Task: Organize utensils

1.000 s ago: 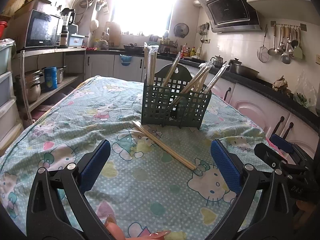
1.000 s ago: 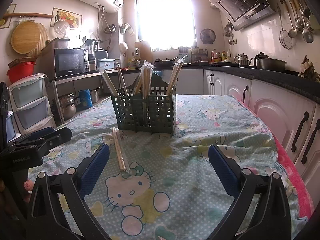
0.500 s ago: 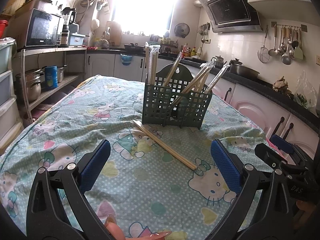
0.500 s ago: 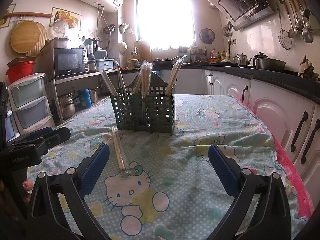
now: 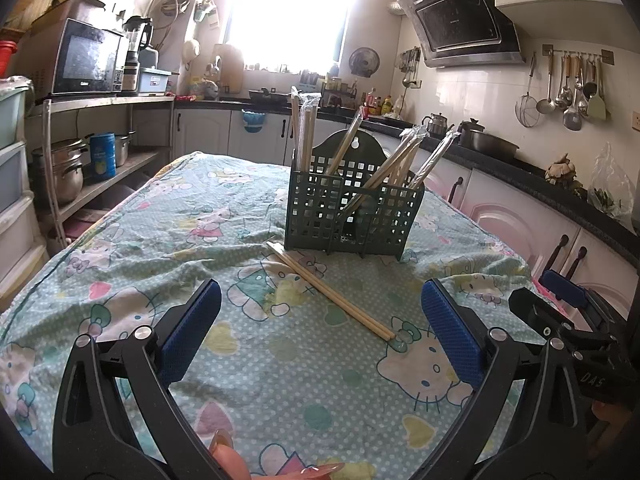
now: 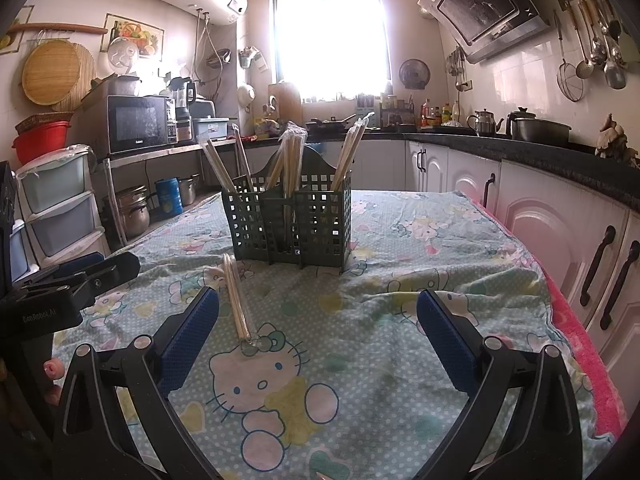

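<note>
Reading "GenRobot.AI" — left gripper [image 6: 72,288]; "DAS" — right gripper [image 5: 576,344].

Each black plastic hand-held gripper [image 5: 320,320] [image 6: 318,320] had silver screws, blue textured pads [image 5: 192,332], and white lettering on its body.

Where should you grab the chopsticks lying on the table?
Best near the middle of the chopsticks, coming straight down from above. The wrapped pair lies flat on the tablecloth, thin and long, so the fingers should close across its narrow width. A middle hold probably keeps it level. The far end lies close to the basket, so stay clear of that. The left tool is open above it.
</note>
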{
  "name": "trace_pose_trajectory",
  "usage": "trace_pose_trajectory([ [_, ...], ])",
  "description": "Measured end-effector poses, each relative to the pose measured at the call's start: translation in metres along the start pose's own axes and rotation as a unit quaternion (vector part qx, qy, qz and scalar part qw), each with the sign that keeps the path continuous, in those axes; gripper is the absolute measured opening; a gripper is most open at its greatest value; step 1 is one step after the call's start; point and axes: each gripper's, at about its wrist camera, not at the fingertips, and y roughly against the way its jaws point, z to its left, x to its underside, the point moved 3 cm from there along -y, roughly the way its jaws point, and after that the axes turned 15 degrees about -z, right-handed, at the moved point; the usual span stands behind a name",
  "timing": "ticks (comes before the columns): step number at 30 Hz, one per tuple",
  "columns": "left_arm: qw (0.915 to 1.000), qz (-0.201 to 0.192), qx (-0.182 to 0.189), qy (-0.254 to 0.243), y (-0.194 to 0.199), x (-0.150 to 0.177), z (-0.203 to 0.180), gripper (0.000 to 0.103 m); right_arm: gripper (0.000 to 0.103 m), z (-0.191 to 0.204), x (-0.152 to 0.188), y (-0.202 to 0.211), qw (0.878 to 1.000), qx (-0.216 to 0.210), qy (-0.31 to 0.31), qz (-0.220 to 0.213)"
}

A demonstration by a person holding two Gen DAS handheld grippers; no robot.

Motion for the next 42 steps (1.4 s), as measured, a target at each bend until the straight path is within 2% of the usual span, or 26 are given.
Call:
trace_pose_trajectory([
  [18,0.9999,0.001,0.008,0.007,0.002,-0.001,-0.002,0.092,0.097,0.001,0.0,0.001,1.0,0.0,0.0,-0.001],
  [23,0.9996,0.011,0.015,0.023,0.0,0.001,0.0,0.092,0.097,0.001,0.0,0.001,1.0,0.0,0.0,-0.001],
  [29,0.9996,0.016,-0.014,0.017,-0.001,0.0,0.003,0.092,0.097,0.001,0.0,0.0,1.0,0.0,0.0,0.0],
  [33,0.9994,0.013,-0.02,0.025,0.0,-0.003,0.01,0.092,0.097,0.0,-0.001,0.001,1.0,0.003,0.0,0.001],
  [35,0.9985,0.028,-0.045,0.017,-0.007,-0.005,0.019,0.092,0.097,-0.005,-0.004,0.0,1.0,0.006,-0.002,0.005],
  [37,0.9959,0.052,-0.074,0.01,-0.017,-0.007,0.035,0.092,0.097,-0.018,-0.009,-0.006,0.999,0.027,0.004,0.023],
  [39,0.9917,0.085,-0.096,0.006,-0.032,-0.01,0.058,0.092,0.097,-0.037,-0.012,-0.02,0.997,0.05,0.001,0.06],
  [42,0.9831,0.117,-0.141,-0.001,-0.057,-0.014,0.105,0.092,0.097,-0.083,-0.006,-0.053,0.985,0.094,-0.015,0.143],
])
